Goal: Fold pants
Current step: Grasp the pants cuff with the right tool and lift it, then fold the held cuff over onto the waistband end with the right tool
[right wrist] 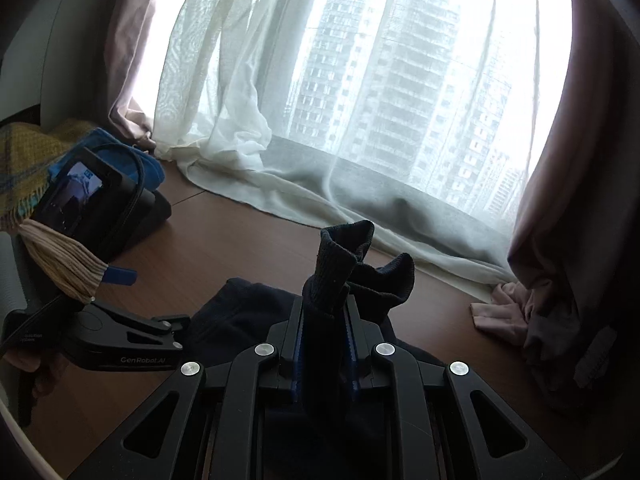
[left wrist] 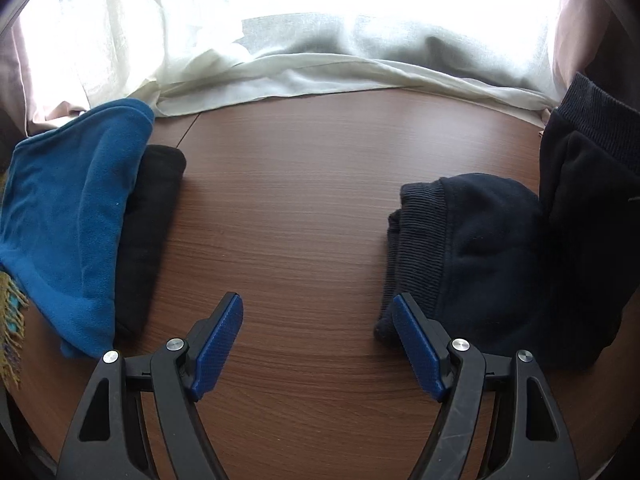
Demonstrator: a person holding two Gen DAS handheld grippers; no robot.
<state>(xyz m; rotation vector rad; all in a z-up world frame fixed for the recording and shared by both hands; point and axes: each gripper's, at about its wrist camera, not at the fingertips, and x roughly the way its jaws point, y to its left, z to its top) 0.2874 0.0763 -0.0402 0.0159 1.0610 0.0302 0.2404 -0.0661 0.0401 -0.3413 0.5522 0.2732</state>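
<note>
Dark navy pants [left wrist: 480, 248] lie bunched on the right of the brown wooden table [left wrist: 300, 200], ribbed band toward the middle. One part [left wrist: 592, 184] rises up along the right edge. My left gripper [left wrist: 318, 308] hovers open over bare wood, its right pad just beside the pants' edge, nothing between the pads. In the right wrist view my right gripper [right wrist: 325, 306] is shut on the pants' ribbed cuffs [right wrist: 352, 260], which stick up above the pads. The left gripper [right wrist: 176, 328] shows low at the left, held by a hand in a pale sleeve [right wrist: 60, 268].
A folded blue fleece [left wrist: 68, 220] and a folded black garment [left wrist: 152, 232] lie at the table's left. A yellow plaid blanket [right wrist: 24, 152] sits behind them. White sheer curtain [left wrist: 300, 76] drapes onto the table's far edge. A pink cloth [right wrist: 504, 312] lies at the right.
</note>
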